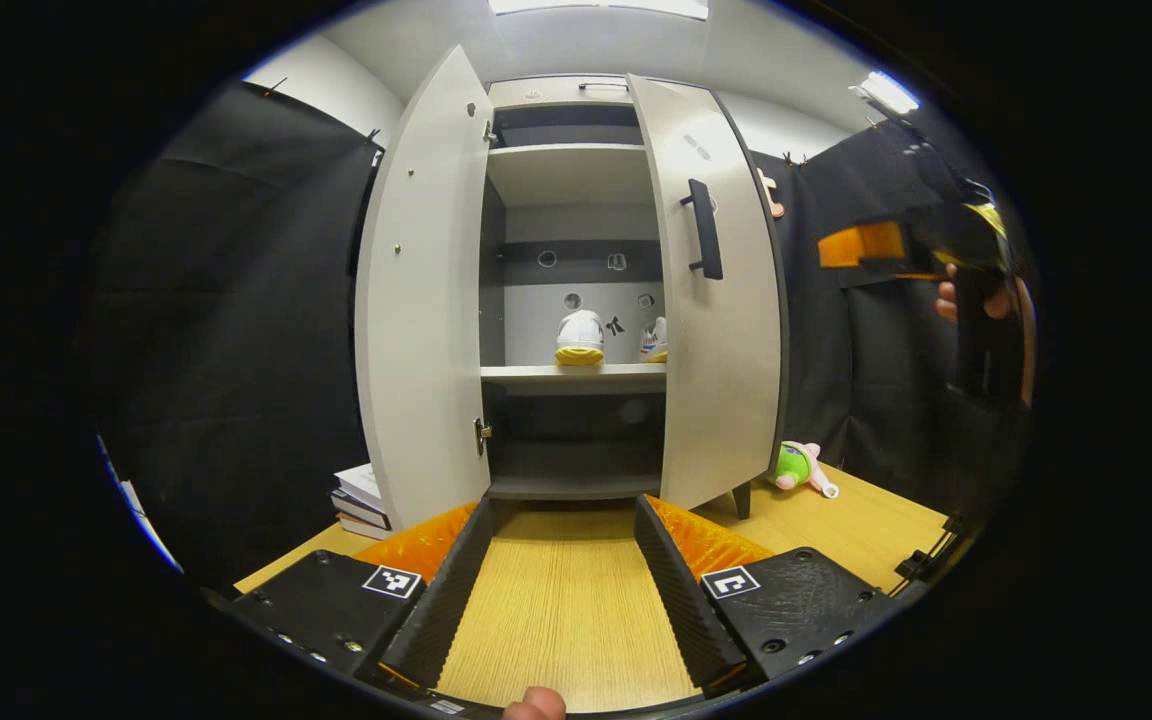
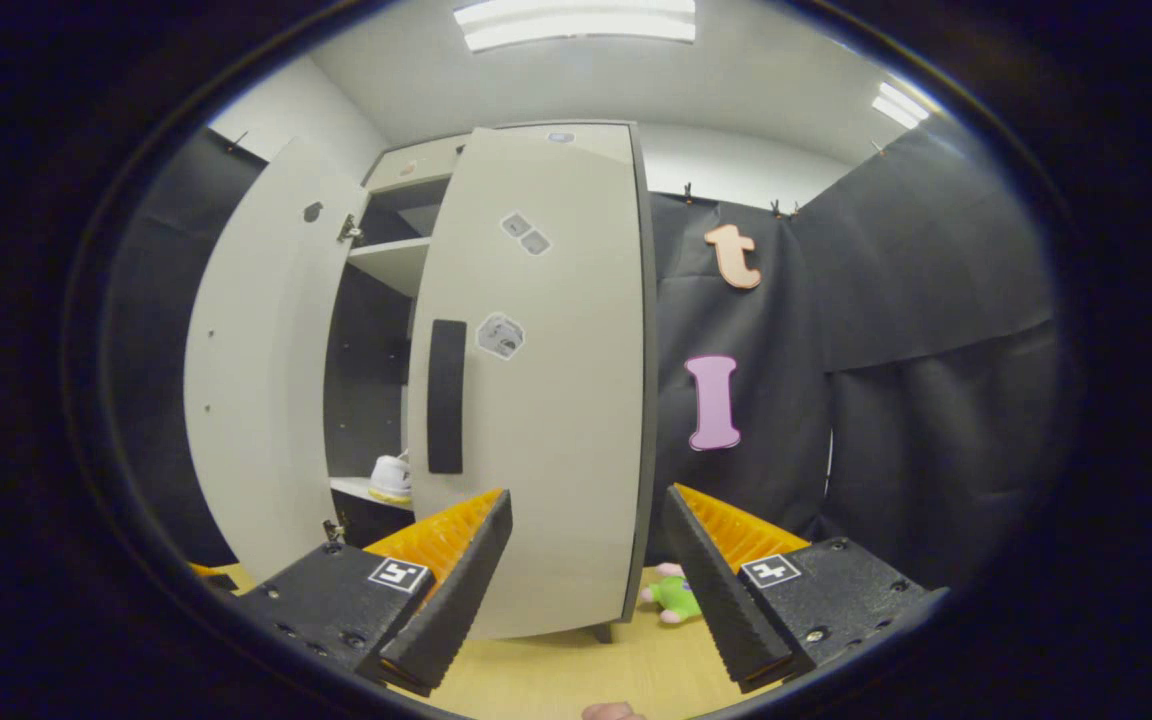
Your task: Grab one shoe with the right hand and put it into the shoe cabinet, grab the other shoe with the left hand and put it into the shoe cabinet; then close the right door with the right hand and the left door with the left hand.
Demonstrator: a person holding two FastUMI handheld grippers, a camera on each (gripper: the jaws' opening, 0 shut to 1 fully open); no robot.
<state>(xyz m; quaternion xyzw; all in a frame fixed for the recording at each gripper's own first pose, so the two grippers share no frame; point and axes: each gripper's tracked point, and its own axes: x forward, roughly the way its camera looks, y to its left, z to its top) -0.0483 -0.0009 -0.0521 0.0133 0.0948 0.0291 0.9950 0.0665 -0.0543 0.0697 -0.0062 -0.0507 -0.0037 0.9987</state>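
Two shoes sit side by side on the middle shelf (image 1: 576, 373) of the shoe cabinet (image 1: 576, 90): the left shoe (image 1: 579, 338) stands in full sight in the left gripper view, while the right shoe (image 1: 655, 341) is partly hidden behind the edge of the right door (image 1: 721, 330). The left door (image 1: 423, 300) is swung wide open; the right door stands partly closed, its dark handle (image 1: 703, 229) facing outward. The left gripper (image 1: 561, 580) hovers low over the wooden table (image 1: 561, 620) in front of the cabinet, its jaws spread wide and holding nothing. The right gripper (image 2: 586, 570), likewise spread wide and empty, faces the outer face of the right door from near by; in the left gripper view it appears at the far right, gripped by a hand (image 1: 971, 295). A green plush toy (image 1: 798, 467) lies on the table to the right of the cabinet, and a stack of books (image 1: 361, 497) rests at its left foot.
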